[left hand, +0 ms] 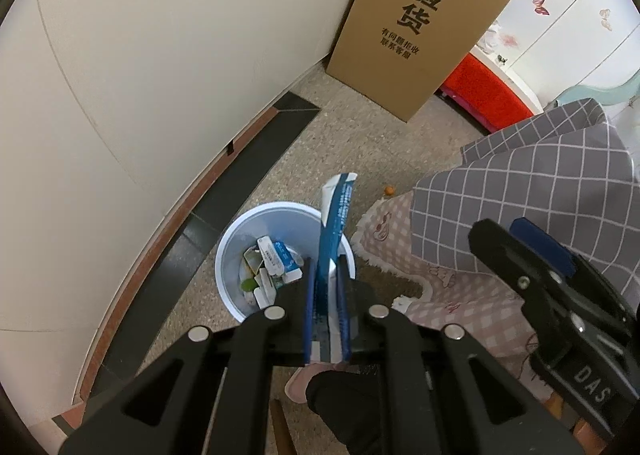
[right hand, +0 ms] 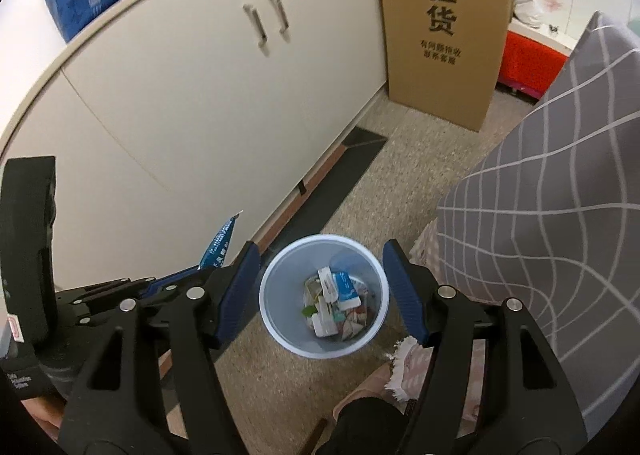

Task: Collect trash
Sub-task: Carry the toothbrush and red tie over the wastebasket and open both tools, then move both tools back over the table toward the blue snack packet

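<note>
Right, we have the left hand-held gripper (left hand: pixel 326 279) clamped on a blue-and-white wrapper (left hand: pixel 334 223), pads pressing on its lower half so the long end sticks up past the fingertips. We judge that grip is chosen to keep the flimsy strip stiff and pointing away while we carry it over the bin.

The white trash bin (left hand: pixel 236 251) stands on the floor (left hand: pixel 360 127) beside the cabinet (left hand: pixel 160 75), already part-filled with small cartons and scraps. From the left wrist view it sits just beyond and left of the fingertips, so the wrapper is near the rim, not clearly over the opening yet.

The right hand-held gripper (right hand: pixel 322 287) has its jaws spread wide with nothing between them. Looking along its fingers, we see the bin framed between the two pads, well below them. We judge that it is positioned over the mouth for a drop.

The bin is tucked between the cabinet and the checked bedding (right hand: pixel 560 215), with a cardboard box (right hand: pixel 440 27) standing further back.

Next call: shift the left hand a touch towards the bin before releasing.
</note>
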